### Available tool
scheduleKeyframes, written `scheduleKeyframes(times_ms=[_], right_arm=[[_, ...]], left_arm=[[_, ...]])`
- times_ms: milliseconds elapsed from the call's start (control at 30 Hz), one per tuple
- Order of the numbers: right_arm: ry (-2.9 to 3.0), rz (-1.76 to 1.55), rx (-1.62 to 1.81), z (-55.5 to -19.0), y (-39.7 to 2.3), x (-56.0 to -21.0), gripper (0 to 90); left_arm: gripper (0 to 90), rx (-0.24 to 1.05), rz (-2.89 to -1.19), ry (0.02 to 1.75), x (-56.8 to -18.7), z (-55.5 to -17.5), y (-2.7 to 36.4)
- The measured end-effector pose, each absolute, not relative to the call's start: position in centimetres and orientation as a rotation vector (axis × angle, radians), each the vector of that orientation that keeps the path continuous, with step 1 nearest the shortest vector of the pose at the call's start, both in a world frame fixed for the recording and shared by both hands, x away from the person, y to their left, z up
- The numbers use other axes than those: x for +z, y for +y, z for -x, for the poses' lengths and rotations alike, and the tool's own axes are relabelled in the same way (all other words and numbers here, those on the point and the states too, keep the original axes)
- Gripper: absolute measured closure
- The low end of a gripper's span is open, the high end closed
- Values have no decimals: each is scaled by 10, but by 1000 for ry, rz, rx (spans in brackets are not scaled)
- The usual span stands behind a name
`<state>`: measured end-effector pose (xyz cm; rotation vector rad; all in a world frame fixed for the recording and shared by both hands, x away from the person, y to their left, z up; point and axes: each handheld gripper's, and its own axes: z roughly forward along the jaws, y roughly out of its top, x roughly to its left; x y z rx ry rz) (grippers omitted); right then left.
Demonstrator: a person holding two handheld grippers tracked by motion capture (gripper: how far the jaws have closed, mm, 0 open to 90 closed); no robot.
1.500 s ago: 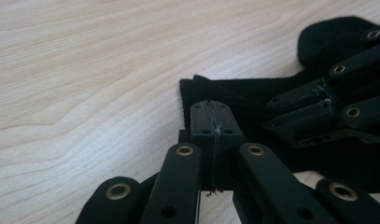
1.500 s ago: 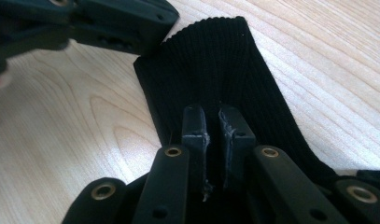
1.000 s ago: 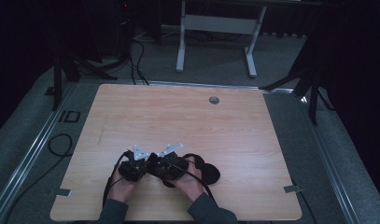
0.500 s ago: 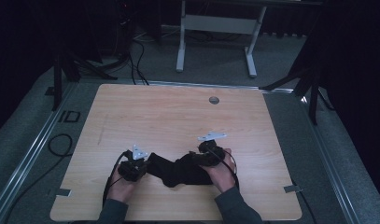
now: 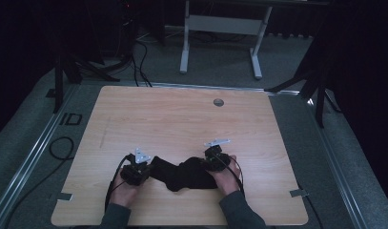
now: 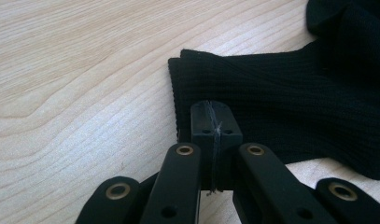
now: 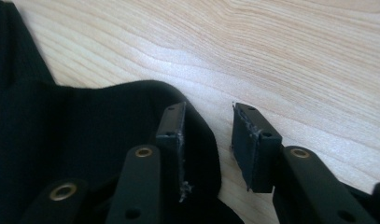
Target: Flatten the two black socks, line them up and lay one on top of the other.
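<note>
A black ribbed sock (image 5: pixel 184 175) lies stretched out near the front edge of the wooden table (image 5: pixel 182 119). My left gripper (image 5: pixel 143 170) holds its left end. In the left gripper view the jaws are pressed together on the edge of the ribbed cuff (image 6: pixel 271 93). My right gripper (image 5: pixel 207 162) is at the sock's right end. Its jaws have just been closing but still stand apart: one pad (image 7: pixel 171 128) is over the sock's rounded edge (image 7: pixel 108 121), the other pad (image 7: pixel 253 140) over bare wood. Neither pad presses on the fabric.
A round cable hole (image 5: pixel 218 102) sits near the table's far edge. Tape strips (image 5: pixel 297 193) mark the front corners. A white frame (image 5: pixel 220 24) stands on the floor beyond the table, with cables (image 5: pixel 58 148) to the left. The person's hands and sleeves enter at the bottom.
The right hand has moved right, away from the left hand, and the sock has been drawn out between them. The left gripper has stayed put.
</note>
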<state>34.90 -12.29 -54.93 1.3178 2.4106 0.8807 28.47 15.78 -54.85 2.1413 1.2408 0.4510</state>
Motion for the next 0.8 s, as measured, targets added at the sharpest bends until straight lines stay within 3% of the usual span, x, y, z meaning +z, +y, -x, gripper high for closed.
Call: scheduleKeyframes(times_ms=[467,800], right_arm=[[2411,-1281,870,-343,-116,-550,842],[2411,-1296,880,-343,-116,-549,861]], left_arm=[[900,456,-2142,1243,-549,-284,157],[900,455,-2139,1244,-549,-284,156]])
